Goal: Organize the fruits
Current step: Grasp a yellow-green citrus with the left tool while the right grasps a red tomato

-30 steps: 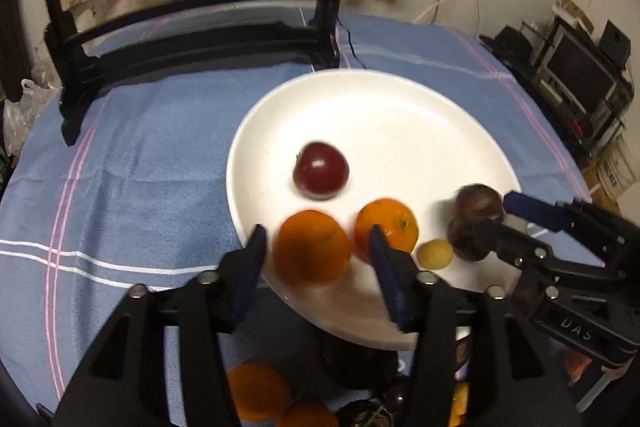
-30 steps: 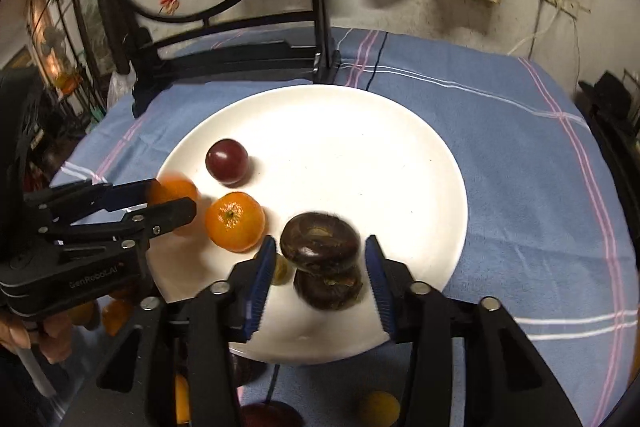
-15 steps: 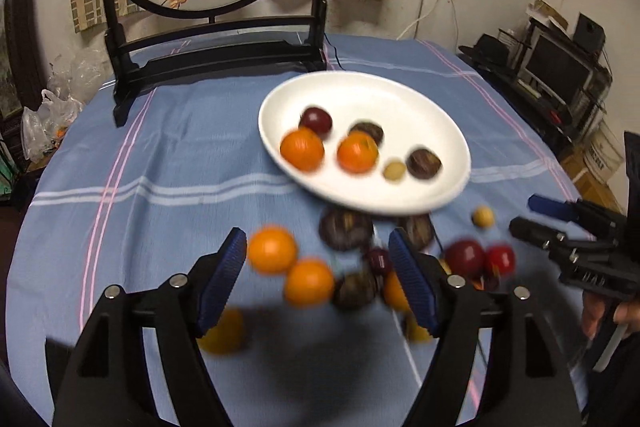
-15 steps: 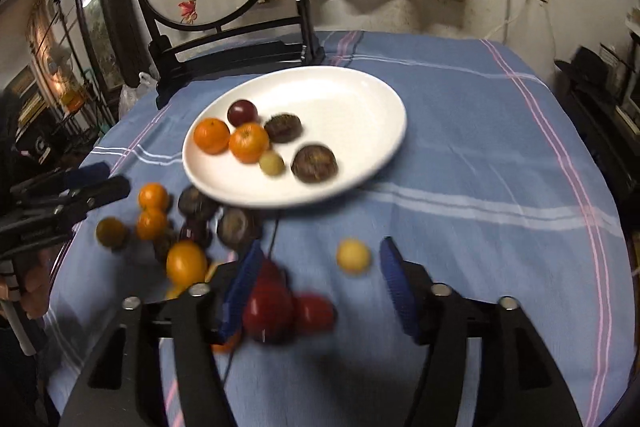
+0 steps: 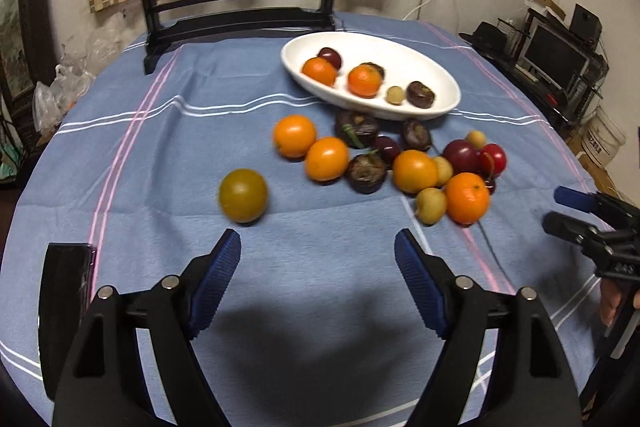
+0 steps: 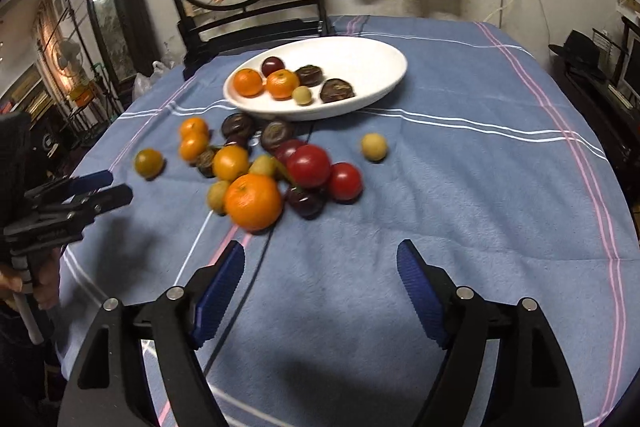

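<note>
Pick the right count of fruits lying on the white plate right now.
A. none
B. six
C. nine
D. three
B: the white plate holds six pieces: two oranges, one dark red round fruit, two dark brown fruits and one small yellow fruit. The rest of the fruit lies on the blue cloth.

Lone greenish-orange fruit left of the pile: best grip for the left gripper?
Take the greenish-orange fruit across its widest middle, coming from the near side and above. It is round and sits apart from the pile, so both sides are free for the left gripper, whose jaws stand open.
</note>
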A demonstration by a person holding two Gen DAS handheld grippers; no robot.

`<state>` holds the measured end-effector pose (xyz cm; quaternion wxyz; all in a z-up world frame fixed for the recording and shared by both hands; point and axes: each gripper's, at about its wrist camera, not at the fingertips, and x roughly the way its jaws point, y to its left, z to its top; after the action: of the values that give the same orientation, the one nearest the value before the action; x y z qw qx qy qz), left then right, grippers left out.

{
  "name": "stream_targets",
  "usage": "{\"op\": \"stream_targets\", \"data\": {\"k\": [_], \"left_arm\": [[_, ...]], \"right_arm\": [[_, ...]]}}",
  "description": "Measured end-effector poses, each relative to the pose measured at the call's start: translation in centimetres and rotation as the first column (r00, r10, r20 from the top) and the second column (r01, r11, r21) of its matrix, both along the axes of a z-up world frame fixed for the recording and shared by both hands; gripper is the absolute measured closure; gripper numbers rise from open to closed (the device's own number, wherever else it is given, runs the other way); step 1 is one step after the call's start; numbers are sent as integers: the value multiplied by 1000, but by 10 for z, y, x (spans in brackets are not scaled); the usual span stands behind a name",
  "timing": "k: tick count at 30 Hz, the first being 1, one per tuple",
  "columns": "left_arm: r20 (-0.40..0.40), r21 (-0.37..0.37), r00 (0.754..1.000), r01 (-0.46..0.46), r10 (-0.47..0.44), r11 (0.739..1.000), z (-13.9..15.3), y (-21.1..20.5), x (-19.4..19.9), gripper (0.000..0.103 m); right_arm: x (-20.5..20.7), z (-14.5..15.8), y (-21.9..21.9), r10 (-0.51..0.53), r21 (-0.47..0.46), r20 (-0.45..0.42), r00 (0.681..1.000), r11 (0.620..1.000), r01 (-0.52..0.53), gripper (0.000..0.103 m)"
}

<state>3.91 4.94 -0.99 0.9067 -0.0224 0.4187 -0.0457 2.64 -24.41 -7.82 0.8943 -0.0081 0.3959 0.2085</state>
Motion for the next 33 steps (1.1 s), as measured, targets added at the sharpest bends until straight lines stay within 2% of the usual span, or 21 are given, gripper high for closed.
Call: {"op": "stream_targets", "data": {"k": [7,9,12,13,14,17,21,24,25,26,27,28,29,31,33], "left_arm": [[-15,23,999,-43,43,999,-9,16,24,27],[-25,23,999,-41,42,999,-13,17,34,32],[-58,43,997,-53,55,998,-21,20,50,44],[-52,67,996,-62,66,996,-21,19,54,55],[-48,76,997,-60,64,995,-22,19,55,72],[-57,51,997,-48,51,998,-20,21,59,72],[-29,85,999,-35,37,996,-16,12,53,73],[-26,56,1000,-16,18,998,-12,8,45,74],[-22,48,1000,-8,9,999,-10,5,41,75],[-17,42,1000,2,-1,999,-8,3,39,83],[-8,36,1000,17,-16,999,-5,0,34,84],[-2,32,1000,28,-28,999,-2,-3,31,90],[1,26,999,37,-37,999,0,-5,29,91],[5,18,998,57,-57,998,3,-9,26,91],[3,22,999,53,-53,998,1,-9,26,91]], "right_arm": [[-2,-2,7,26,13,-11,1000,1000,-25,23],[0,-3,8,28,11,-15,1000,1000,-28,23],[2,-4,8,22,10,-17,1000,1000,-21,23],[3,-4,7,19,11,-17,1000,1000,-19,23],[5,-4,7,15,12,-19,1000,1000,-15,23],[8,-5,6,9,3,-22,1000,1000,-9,23],[13,-6,9,8,-6,-24,1000,1000,-9,23],[15,-5,13,10,-13,-17,1000,1000,-10,23],[16,-3,14,10,-8,-12,1000,1000,-10,23],[18,-1,14,7,-2,-7,1000,1000,-7,23],[19,1,14,0,2,-2,1000,1000,0,23],[22,4,13,-13,3,9,1000,1000,13,25],[25,6,14,-19,1,18,1000,1000,19,28],[33,7,16,-22,-14,23,999,1000,22,42],[44,6,21,-25,-50,18,1000,998,25,48]]}}
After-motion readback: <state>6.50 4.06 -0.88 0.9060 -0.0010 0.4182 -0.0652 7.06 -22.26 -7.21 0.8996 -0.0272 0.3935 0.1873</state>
